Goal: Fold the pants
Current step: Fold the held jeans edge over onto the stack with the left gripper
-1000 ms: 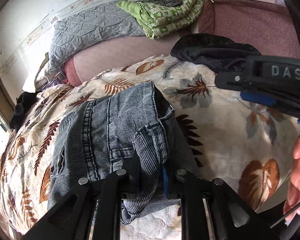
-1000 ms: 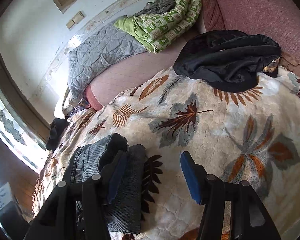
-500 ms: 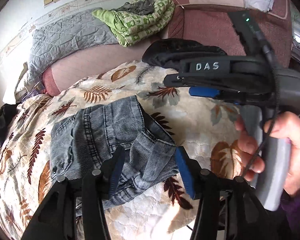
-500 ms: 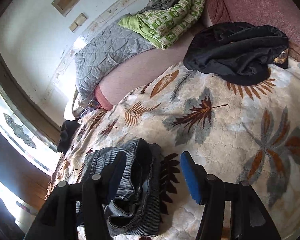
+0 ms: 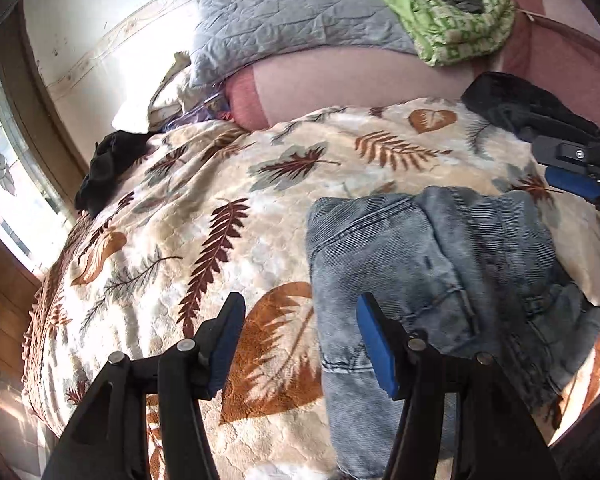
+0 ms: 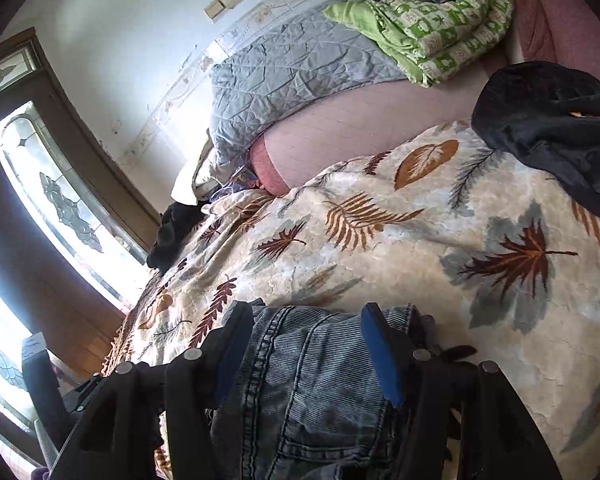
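The grey-blue jeans point(image 5: 440, 276) lie folded in a thick bundle on the leaf-patterned blanket point(image 5: 228, 208). My left gripper point(image 5: 300, 344) is open and empty; its right finger hangs over the jeans' left edge, its left finger over the blanket. My right gripper point(image 6: 306, 350) is open with the jeans point(image 6: 312, 392) between and below its fingers, not clamped. The right gripper's tip also shows at the right edge of the left wrist view point(image 5: 572, 168), beyond the jeans.
A black garment point(image 6: 556, 128) lies on the blanket at the far right. A grey quilt point(image 6: 288, 68) and a green patterned blanket point(image 6: 440, 24) are piled along the wall. Another dark garment point(image 5: 108, 168) lies at the bed's left edge by the window point(image 6: 56, 208).
My left gripper let go of the jeans, opened and swung to their left side. My right gripper moved over the jeans bundle, which now sits between its open fingers.
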Available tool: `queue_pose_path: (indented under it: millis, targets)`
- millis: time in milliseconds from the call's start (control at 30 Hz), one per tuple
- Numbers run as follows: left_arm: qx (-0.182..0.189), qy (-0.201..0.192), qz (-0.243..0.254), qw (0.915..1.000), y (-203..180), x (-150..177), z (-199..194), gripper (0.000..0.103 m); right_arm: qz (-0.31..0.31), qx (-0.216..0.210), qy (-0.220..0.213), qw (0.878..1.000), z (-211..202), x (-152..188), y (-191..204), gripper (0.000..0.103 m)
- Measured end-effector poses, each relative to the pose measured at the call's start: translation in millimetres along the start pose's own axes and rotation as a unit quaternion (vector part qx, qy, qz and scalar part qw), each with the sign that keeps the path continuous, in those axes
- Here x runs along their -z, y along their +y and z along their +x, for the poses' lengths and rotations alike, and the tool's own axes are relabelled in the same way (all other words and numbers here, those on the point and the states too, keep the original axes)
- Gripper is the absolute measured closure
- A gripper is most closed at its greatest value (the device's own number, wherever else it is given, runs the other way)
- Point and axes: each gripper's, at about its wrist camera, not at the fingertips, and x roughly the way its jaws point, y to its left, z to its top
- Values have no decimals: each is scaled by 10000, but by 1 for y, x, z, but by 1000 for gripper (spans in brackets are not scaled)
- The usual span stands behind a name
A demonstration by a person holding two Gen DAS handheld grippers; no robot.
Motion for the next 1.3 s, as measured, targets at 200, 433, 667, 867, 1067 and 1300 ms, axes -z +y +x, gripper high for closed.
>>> queue_pose_path:
  millis: [200, 433, 667, 867, 1067, 1300]
  targets:
    - [163, 283, -304, 9990, 4, 10, 36, 44, -75, -39, 330, 9994, 33, 6, 16, 43]
    - [196, 210, -180, 9994, -4, 21, 45, 42, -18, 402, 737, 9965, 50, 16, 2, 43]
    - [322, 96, -352, 9988, 5, 30, 53, 29, 482, 919, 1385, 9849, 63, 31, -38, 43]
    - [416, 231, -317, 9984, 2, 32, 66, 28, -4, 1180, 1404, 9830, 70, 43, -32, 43]
    - [741, 328, -627, 9947, 13, 31, 69, 28, 269, 1079, 1166, 9869, 53, 44, -33, 43]
    - [666, -555, -753, 9934, 34, 25, 33, 28, 92, 1086, 413, 9932, -30, 55, -16, 42]
